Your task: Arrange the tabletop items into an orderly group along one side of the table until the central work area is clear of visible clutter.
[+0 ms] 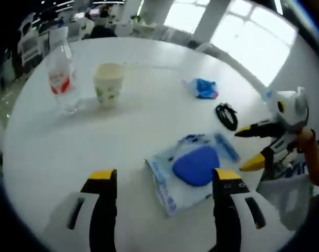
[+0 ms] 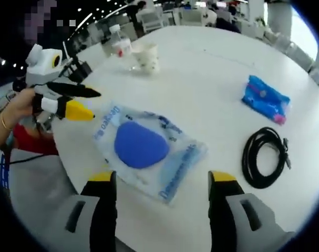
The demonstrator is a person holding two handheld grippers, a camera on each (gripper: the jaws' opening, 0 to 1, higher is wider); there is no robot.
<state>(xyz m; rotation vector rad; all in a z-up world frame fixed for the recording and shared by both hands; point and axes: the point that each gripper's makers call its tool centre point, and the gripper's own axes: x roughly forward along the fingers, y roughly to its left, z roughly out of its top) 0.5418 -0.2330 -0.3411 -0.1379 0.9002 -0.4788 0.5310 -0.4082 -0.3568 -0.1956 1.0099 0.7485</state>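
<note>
Clutter dots the round white table: a clear plastic pouch holding a blue oval pad lies just ahead of both grippers, left gripper and right gripper, jaws spread, empty, seemingly lining up to shift it aside

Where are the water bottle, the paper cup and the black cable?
water bottle point(image 1: 63, 79): left gripper view, on its red label.
paper cup point(image 1: 108, 86): left gripper view, on the middle of its side.
black cable point(image 2: 264, 156): right gripper view, on the coil's right strand.
</note>
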